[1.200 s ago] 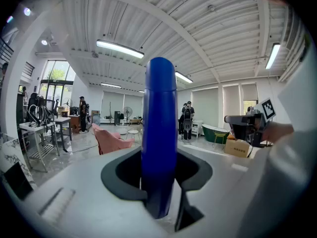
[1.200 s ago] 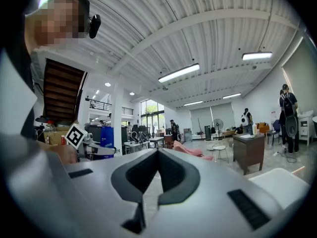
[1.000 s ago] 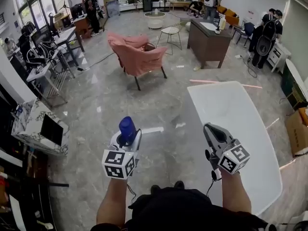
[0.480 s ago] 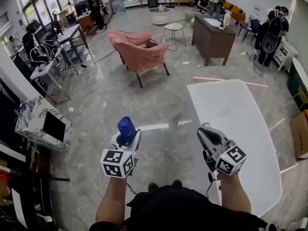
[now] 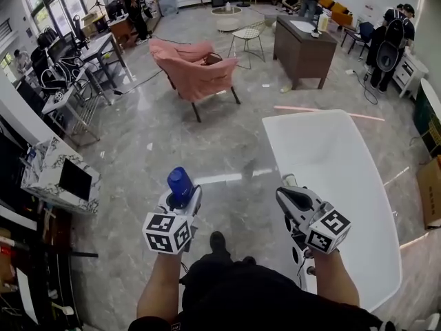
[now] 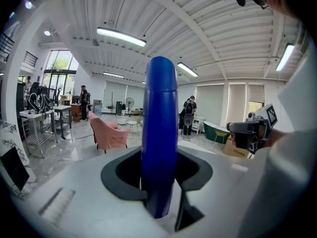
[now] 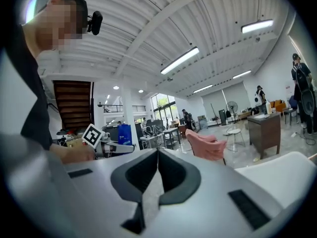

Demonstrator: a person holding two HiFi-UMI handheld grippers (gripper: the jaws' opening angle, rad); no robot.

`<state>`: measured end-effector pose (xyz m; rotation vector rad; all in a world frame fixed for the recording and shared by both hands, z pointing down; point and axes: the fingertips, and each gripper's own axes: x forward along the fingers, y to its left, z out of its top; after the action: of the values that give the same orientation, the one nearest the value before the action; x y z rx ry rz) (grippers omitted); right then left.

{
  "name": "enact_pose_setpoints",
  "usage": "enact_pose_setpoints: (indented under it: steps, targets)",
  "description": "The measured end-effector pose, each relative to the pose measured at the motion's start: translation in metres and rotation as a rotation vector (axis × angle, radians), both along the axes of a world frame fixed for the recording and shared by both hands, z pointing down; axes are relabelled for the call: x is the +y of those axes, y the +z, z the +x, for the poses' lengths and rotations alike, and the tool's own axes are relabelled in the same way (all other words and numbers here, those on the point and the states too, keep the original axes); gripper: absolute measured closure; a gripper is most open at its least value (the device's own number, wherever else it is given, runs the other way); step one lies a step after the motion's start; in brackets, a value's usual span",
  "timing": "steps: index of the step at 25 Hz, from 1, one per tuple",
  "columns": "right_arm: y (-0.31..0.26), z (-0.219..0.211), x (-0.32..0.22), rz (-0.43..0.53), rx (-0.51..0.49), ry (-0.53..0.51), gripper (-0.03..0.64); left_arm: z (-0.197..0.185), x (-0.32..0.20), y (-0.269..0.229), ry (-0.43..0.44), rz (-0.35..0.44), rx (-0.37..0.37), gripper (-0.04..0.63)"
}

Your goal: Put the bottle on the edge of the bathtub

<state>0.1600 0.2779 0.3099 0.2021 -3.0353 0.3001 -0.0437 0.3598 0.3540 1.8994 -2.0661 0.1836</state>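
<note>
Transport step, by judgement. Head view: blue bottle (image 5: 180, 184) upright in left hand-held gripper (image 5: 182, 200), above the floor (image 5: 138, 150), apart from the white bathtub (image 5: 324, 143) to its right; right hand-held gripper (image 5: 289, 195) over the bathtub's near edge. Left gripper view: jaws clamped on the bottle (image 6: 159, 133). Right gripper view: jaws pressed together, nothing between. Next: carry rightward, lower onto the edge, release upright.

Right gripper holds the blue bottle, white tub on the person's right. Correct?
No. The left gripper holds the blue bottle, per the left gripper view; the right gripper is shut and empty. The white tub is on the person's right.
</note>
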Motion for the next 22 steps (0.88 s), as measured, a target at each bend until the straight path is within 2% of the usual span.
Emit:
enact_pose_setpoints:
  steps: [8,16,22]
  targets:
    - [0.014,-0.032,-0.049,-0.026,0.048,0.043,0.604,-0.032,-0.057,0.017,0.044,0.000,0.035,0.442]
    - [0.022,-0.111,-0.125,-0.045,0.079,0.126,0.604,-0.105,-0.130,0.024,0.105,-0.013,0.006,0.442]
    - [0.028,-0.160,-0.179,-0.097,0.099,0.236,0.604,-0.156,-0.166,0.034,0.119,-0.027,0.030,0.442]
